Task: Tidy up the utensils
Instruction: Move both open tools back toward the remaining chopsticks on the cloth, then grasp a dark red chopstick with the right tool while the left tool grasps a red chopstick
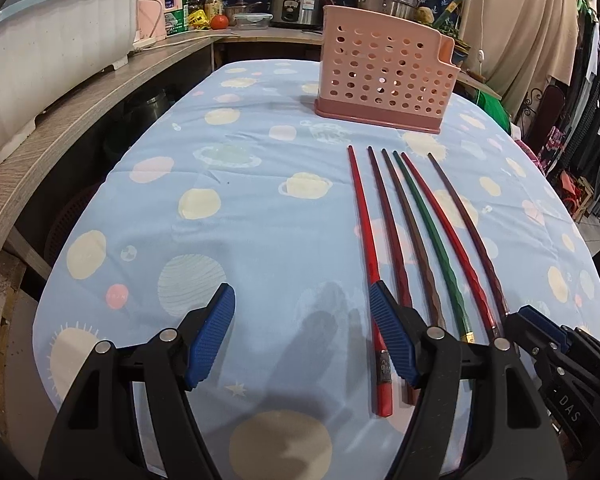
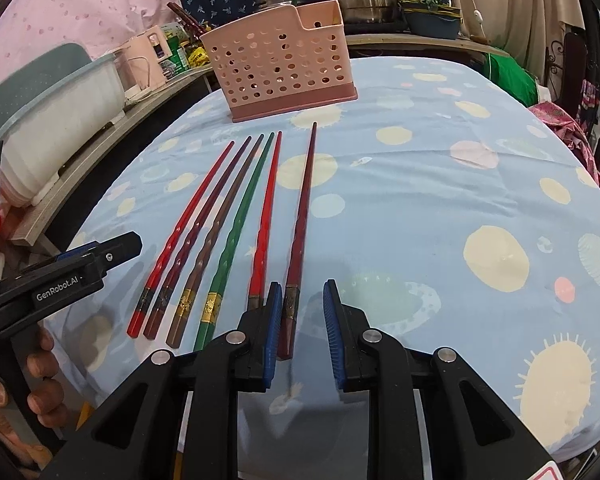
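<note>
My right gripper (image 2: 302, 328) is spread, straddling the butt of the rightmost dark chopstick (image 2: 300, 232) on the tablecloth (image 2: 420, 208). I close squarely, probably near the gold band, then lift toward the pink holder (image 2: 284, 68). My left gripper (image 1: 300, 340) is spread, idle.

Bare tablecloth (image 1: 228, 240) lies open left of the chopsticks (image 1: 416, 236). The pink basket (image 1: 384, 76) stands just beyond their tips.
</note>
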{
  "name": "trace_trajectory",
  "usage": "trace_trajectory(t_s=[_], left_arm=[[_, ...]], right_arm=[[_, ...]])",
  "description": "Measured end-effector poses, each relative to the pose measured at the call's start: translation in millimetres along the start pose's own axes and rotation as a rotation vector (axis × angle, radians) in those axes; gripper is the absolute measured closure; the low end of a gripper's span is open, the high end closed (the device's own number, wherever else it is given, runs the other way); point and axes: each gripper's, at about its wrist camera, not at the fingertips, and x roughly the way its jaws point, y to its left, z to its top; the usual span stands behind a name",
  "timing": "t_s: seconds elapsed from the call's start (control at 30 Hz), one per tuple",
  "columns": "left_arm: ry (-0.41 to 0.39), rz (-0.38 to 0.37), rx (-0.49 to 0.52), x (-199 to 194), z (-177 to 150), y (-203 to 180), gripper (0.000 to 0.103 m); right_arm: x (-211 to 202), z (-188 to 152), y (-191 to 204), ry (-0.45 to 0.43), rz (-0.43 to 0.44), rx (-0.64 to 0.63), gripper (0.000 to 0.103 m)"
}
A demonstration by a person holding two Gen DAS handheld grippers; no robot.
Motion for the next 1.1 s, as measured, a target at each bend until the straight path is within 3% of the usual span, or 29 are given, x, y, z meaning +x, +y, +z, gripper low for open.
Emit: trace_trajectory(t_s=[0.33,0.8,1.0,1.1], left_arm=[[0.010,-0.003,-0.006,-2.2,-8.8,1.0,0.037],[0.032,-0.043,0.033,-4.9,-25.6,-11.9,0.037],[0.029,-0.018,0.060,-3.1,-29.7,-16.5,0.038],[0.021,-0.001,0.070,-3.2,-30.7,-17.1,0.044]], right_arm=[[-1.9,-5.1,-0.3,-0.015,-0.038,-0.010,0.095],[-3.7,-8.0,-0.6,-0.024,-0.038,-0.010,0.096],[-3.8,-8.3,-0.4,-0.024,-0.038,-0.009,0.096],[-3.7,-8.3,-0.3,-0.024,-0.037,-0.009,0.096]])
